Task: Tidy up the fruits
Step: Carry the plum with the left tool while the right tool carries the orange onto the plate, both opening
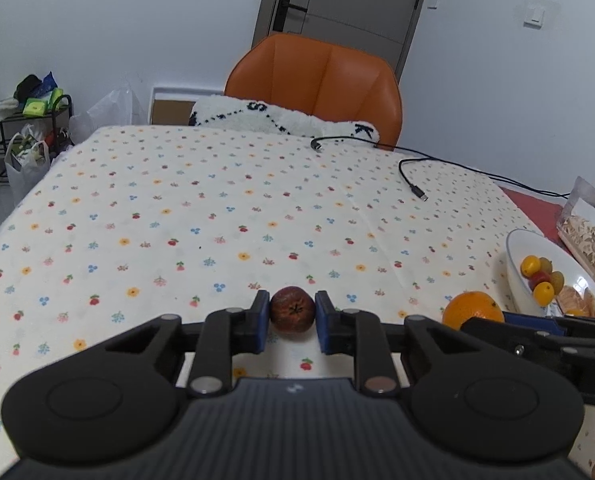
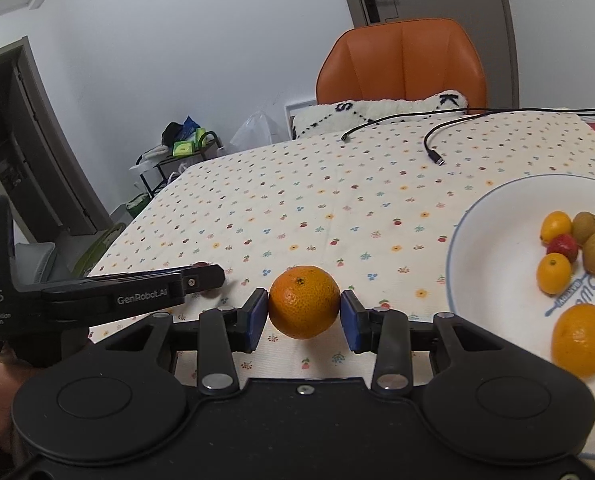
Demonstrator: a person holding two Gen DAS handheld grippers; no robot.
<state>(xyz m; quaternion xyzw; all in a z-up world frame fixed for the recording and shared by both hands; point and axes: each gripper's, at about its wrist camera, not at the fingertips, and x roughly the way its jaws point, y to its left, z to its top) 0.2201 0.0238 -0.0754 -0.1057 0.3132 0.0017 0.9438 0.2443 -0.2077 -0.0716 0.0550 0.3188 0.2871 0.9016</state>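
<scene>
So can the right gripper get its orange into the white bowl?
Probably yes. The right gripper holds the orange, and the white bowl sits just beside it, with open space left inside.

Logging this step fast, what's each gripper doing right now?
Left gripper: shut on the dark red fruit.
Right gripper: shut on the orange.

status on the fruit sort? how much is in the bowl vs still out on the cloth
Done: the white blue-rimmed bowl already holds two small yellow-orange fruits, a small red one, two brownish-green ones and an orange.

In hand: left gripper is shut on a small wrinkled dark-red fruit; right gripper clamps a round orange mandarin.

Left: both still need placing; no other loose fruit visible.
</scene>
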